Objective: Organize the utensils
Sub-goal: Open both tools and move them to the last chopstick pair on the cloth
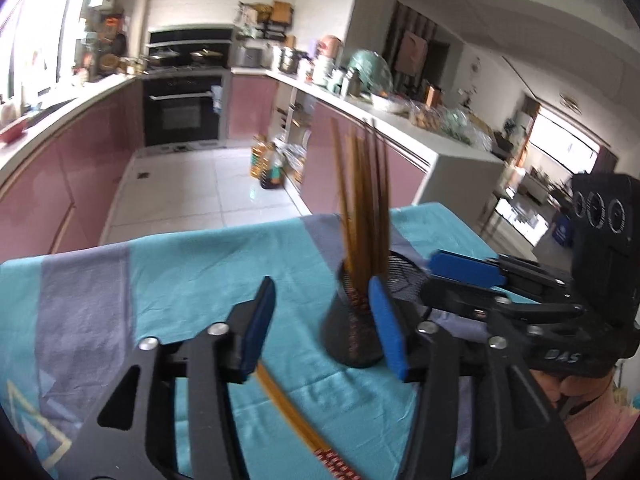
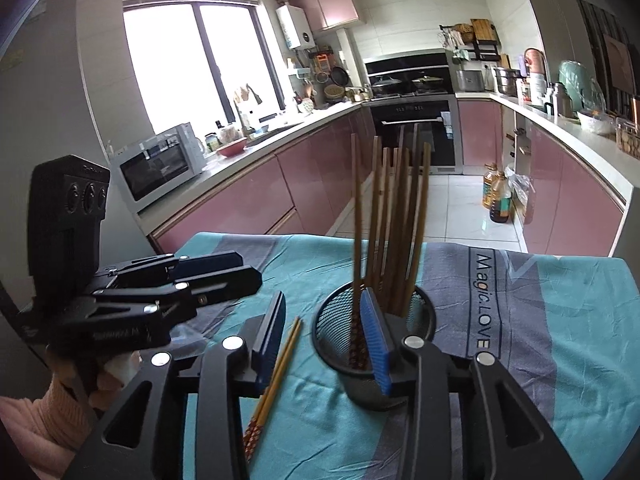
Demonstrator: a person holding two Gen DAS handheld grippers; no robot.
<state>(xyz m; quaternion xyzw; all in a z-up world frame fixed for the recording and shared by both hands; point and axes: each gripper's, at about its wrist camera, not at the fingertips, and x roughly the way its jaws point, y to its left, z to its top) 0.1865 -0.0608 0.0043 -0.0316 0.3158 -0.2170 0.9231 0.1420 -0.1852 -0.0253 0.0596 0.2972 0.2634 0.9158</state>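
A black mesh holder stands on the teal and grey cloth with several brown chopsticks upright in it. A loose pair of chopsticks lies flat on the cloth just left of the holder. My left gripper is open and empty above the loose pair, its right finger beside the holder. My right gripper is open and empty, with the loose pair between its fingers and its right finger at the holder's rim. Each gripper shows in the other's view, the right one and the left one.
The table's far edge drops to a tiled kitchen floor. Pink cabinets and cluttered counters run on both sides. Oil bottles stand on the floor.
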